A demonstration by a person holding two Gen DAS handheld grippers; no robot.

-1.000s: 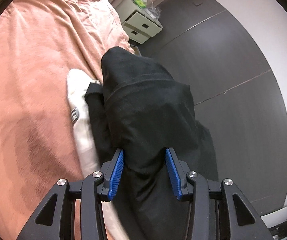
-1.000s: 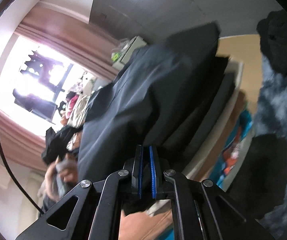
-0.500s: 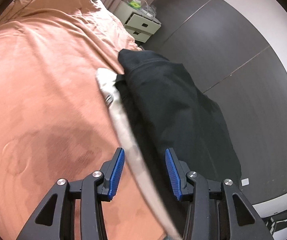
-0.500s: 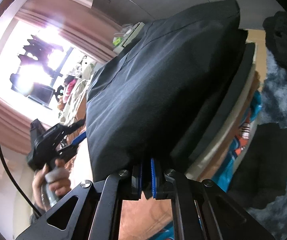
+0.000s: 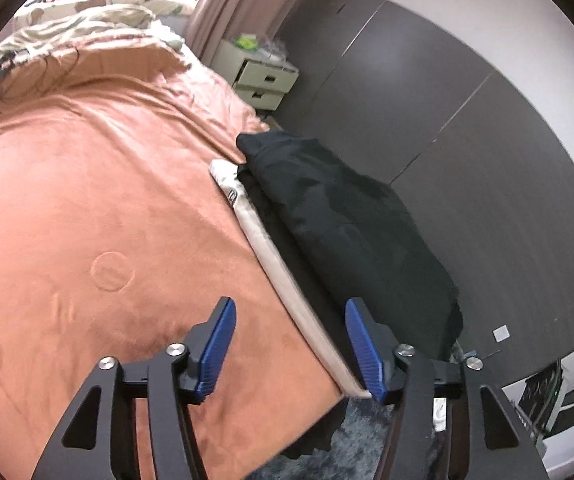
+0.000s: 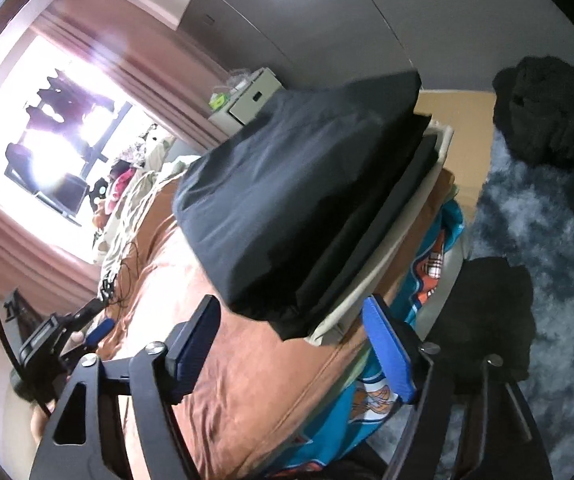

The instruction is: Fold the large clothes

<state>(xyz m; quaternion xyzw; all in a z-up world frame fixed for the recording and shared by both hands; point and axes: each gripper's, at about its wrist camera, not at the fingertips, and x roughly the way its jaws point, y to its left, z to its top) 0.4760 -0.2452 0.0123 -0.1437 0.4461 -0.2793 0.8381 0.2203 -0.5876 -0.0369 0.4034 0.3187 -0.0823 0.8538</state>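
Observation:
A folded black garment [image 5: 351,224] lies on top of a stack at the right edge of the orange bed [image 5: 87,208], above another dark piece and a folded cream garment [image 5: 271,256]. My left gripper [image 5: 291,320] is open and empty, held back from the stack near the bed's front corner. In the right wrist view the same black garment [image 6: 299,200] sits on the cream one [image 6: 387,248]. My right gripper [image 6: 293,320] is open and empty just in front of the stack. The left gripper [image 6: 67,340] shows far left there.
A pale drawer unit [image 5: 263,76] stands by the dark wardrobe wall [image 5: 467,128]. Loose black clothes [image 6: 551,128] lie on the blue-grey rug [image 6: 559,320]. A teal patterned sheet [image 6: 439,264] hangs at the bed's side. Bedding and cables [image 5: 15,60] lie at the bed's far end.
My right gripper let go of the black garment and opened. My left gripper drew back from the garment and away from the stack. The black garment now rests flat on the stack.

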